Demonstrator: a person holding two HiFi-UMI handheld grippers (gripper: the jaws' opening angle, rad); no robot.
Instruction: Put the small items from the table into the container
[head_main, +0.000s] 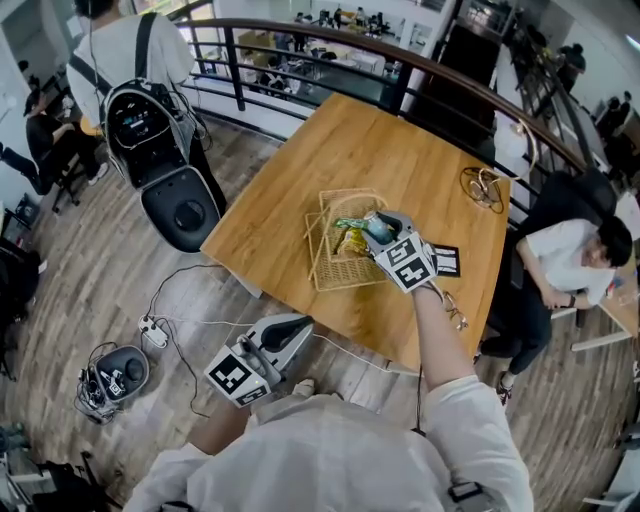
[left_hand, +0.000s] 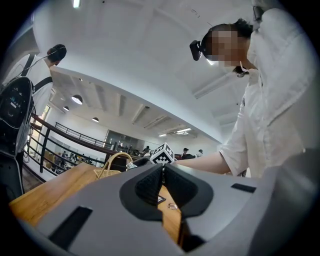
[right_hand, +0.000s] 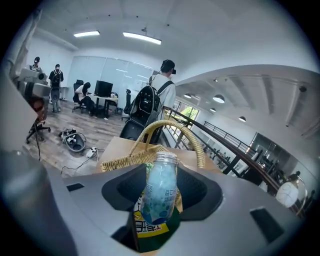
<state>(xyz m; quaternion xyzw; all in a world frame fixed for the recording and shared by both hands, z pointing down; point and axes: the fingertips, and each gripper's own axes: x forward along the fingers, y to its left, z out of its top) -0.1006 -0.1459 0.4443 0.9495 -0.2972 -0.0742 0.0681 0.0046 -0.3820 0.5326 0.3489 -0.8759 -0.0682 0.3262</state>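
Observation:
A wicker basket (head_main: 335, 268) with a looped handle stands mid-table on the wooden table (head_main: 300, 190). My right gripper (head_main: 372, 233) hovers over its right side, shut on a small pale-blue bottle (right_hand: 159, 192) with a silver cap, held upright between the pads. Under the bottle, in the basket (right_hand: 131, 160), lies a green and yellow packet (right_hand: 147, 229). My left gripper (head_main: 285, 335) hangs off the table's near edge, shut and empty; in its own view the jaws (left_hand: 163, 181) meet with nothing between them. A black card (head_main: 446, 261) and a small metal ring item (head_main: 455, 310) lie on the table right of the basket.
A coiled wire object (head_main: 484, 187) sits at the table's far right corner. A person (head_main: 570, 262) sits at the right; another with a backpack (head_main: 135, 55) stands at the far left. A dark railing (head_main: 400, 62) curves behind the table. Cables and gear (head_main: 115, 375) lie on the floor.

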